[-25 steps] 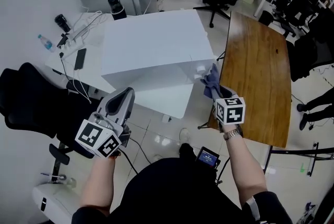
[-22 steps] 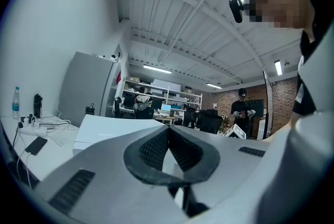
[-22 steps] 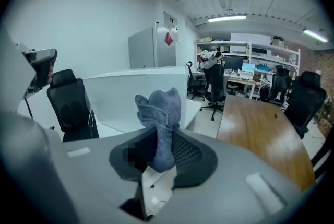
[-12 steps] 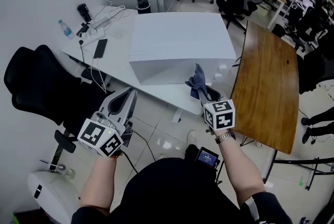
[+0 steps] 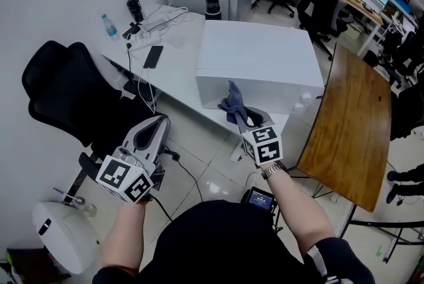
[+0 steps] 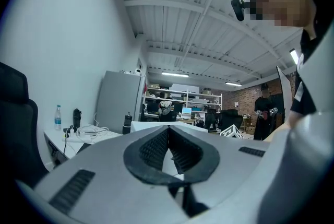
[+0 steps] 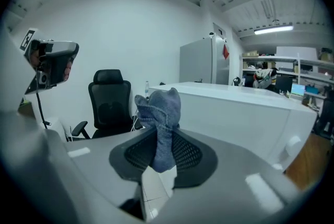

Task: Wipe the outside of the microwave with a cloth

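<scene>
The right gripper (image 7: 159, 154) had its jaws clamped on a blue-grey cloth (image 7: 159, 113). The cloth's lower end was pinched between the ribbed pads and its bunched top stood up above the tips. In the head view that right gripper (image 5: 240, 120) pointed at the front face of the white microwave (image 5: 258, 61). The cloth (image 5: 231, 101) lay over the lower left part of that face. From the right gripper view the microwave (image 5: 298, 137) sat behind and to the right of the cloth. Whether fabric touched the casing could not be told.

The right forearm reached forward from the body, with a watch (image 5: 271, 171) at the wrist and the marker cube turned up toward the head camera.

The left gripper (image 6: 168, 145) had its jaws pressed together with nothing between them. It was held low, well to the left of the microwave and apart from it, over the tiled floor. In the head view the left gripper (image 5: 159, 124) pointed roughly toward the microwave's left front corner.

A black office chair (image 5: 66, 87) stood left of the microwave. A water bottle (image 5: 108, 26) and a phone (image 5: 154, 55) lay on the white desk (image 5: 175, 77) that carried the microwave. A wooden table (image 5: 348, 124) stood to the microwave's right.

The microwave's door details were washed out by glare. Only small knobs showed, near its right front edge.
</scene>
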`<state>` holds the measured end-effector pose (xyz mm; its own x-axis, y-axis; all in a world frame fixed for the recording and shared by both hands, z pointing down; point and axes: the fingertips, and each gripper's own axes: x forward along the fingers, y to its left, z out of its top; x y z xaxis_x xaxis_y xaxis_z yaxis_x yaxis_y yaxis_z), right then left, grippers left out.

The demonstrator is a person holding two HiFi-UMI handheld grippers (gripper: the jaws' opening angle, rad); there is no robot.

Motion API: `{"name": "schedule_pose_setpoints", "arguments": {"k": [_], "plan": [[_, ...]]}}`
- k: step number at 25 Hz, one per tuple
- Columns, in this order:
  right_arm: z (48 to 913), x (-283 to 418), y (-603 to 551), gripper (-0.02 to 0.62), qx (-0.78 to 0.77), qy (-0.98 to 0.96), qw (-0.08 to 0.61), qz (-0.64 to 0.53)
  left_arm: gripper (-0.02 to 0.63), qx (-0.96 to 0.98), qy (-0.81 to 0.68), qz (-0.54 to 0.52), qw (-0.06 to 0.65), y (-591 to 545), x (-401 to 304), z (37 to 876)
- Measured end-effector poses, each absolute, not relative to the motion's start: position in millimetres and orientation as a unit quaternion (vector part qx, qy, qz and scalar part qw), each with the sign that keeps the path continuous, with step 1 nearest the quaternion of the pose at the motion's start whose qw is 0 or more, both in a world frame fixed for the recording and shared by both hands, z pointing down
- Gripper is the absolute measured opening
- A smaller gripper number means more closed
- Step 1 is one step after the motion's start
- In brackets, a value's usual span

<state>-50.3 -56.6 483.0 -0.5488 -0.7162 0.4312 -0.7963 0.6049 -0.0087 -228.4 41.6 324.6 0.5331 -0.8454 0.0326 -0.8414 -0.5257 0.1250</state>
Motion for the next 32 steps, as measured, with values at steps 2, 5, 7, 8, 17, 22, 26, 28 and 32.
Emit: {"name": "schedule_pose_setpoints", "arguments": {"k": [2,5,7,8,17,22,26,28,32], "plan": [[483,-68,-59,0.084,0.421,-0.881,0.195,0.096,0.005,0.870,-0.489,-0.014,0.062,45,-237,324],[485,-94,-65,0.084,0.405,-0.890,0.192,0.085,0.005,0.865,-0.498,-0.011,0.062,47,-249,325],[486,-109,-69,0.084,0.398,-0.894,0.189,0.077,0.005,0.862,-0.503,-0.009,0.063,47,-256,327],[487,-115,-72,0.084,0.396,-0.895,0.189,0.075,0.005,0.861,-0.504,-0.008,0.064,47,-258,328],[511,-160,-94,0.084,0.372,-0.903,0.201,0.077,0.005,0.849,-0.524,0.007,0.066,44,-281,335],[523,-166,-112,0.084,0.379,-0.899,0.206,0.082,0.005,0.842,-0.535,0.013,0.070,43,-291,339],[524,-159,-121,0.084,0.391,-0.892,0.209,0.085,0.005,0.840,-0.537,0.014,0.075,41,-294,342],[525,-154,-122,0.084,0.398,-0.889,0.210,0.085,0.005,0.843,-0.533,0.014,0.075,40,-292,343],[526,-140,-122,0.084,0.413,-0.881,0.212,0.088,0.005,0.850,-0.522,0.013,0.074,39,-284,343]]}}
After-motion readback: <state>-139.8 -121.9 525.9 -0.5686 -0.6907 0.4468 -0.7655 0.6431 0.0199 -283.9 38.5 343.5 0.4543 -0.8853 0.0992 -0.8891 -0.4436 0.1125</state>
